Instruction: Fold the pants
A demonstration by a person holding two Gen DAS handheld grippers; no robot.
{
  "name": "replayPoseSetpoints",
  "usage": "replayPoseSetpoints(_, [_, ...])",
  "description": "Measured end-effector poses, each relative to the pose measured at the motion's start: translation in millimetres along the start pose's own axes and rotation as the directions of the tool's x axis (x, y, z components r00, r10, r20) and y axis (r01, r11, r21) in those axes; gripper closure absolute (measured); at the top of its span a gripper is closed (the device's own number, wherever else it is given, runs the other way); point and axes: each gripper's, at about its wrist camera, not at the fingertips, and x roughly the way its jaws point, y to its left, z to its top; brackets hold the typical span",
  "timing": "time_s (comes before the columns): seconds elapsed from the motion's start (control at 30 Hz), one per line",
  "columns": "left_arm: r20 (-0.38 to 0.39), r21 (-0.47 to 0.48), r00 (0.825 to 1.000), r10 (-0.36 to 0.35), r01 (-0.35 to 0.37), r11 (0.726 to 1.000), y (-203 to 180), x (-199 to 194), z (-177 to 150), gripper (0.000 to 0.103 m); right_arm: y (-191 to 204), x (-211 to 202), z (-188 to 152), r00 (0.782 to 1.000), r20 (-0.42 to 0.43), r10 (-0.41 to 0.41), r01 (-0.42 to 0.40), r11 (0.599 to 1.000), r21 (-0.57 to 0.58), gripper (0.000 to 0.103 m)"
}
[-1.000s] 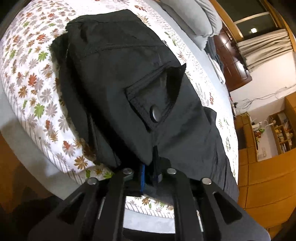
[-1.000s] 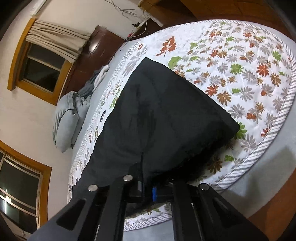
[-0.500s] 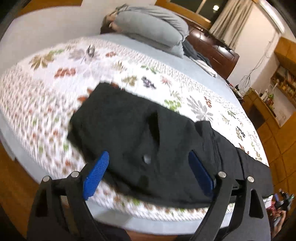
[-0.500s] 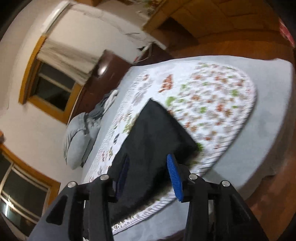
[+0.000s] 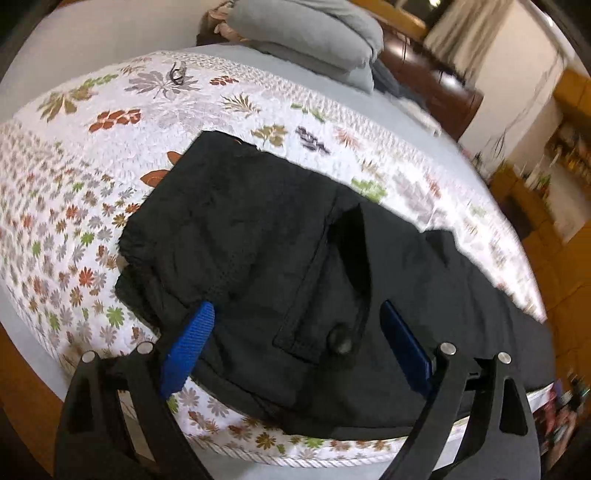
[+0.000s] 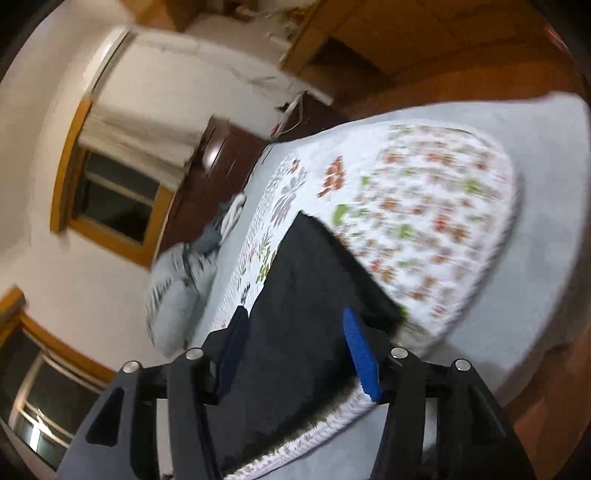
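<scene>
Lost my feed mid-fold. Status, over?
Left tool open, right tool open. Black pants lying on floral quilt. Nothing in the way.

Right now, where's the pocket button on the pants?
In the left wrist view, the button sits low and centre on the black pants, at the pocket flap's bottom corner, between the open left gripper fingers, near the quilt's front edge.

Bed w/ floral quilt (image 5: 159,122), grey pillows (image 5: 306,33), dark wood headboard (image 5: 436,88); wood-framed window (image 6: 110,199) w/ curtain, white walls, wood floor.

Home bedroom: quilted bed (image 5: 122,122), grey pillows (image 5: 306,33), curtained window (image 6: 110,199).
</scene>
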Motion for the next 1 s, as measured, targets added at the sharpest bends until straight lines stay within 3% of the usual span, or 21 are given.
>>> replayPoseSetpoints(0.13, [0.015,-0.069,0.999,-0.041,0.042,0.997,6,-4,-1,0.012,-28,-7,-4,1.000,0.007,0.029,-0.030,0.996,0.081,0.048])
replayPoseSetpoints(0.3, [-0.009,-0.002,1.000,0.022,-0.022,1.000,-8,1,-1,0.012,-39,14,-6,0.999,-0.006,0.051,-0.050,0.991,0.122,0.046])
replayPoseSetpoints(0.67, [-0.007,-0.031,0.999,0.038,-0.039,0.999,-7,7,-1,0.009,-51,31,-8,0.997,-0.003,0.079,-0.077,0.987,0.144,0.038])
replayPoseSetpoints(1.0, [0.000,-0.041,0.999,0.038,-0.038,0.998,-8,8,-1,0.009,-50,43,-8,0.987,0.010,0.162,-0.161,0.975,0.150,0.041])
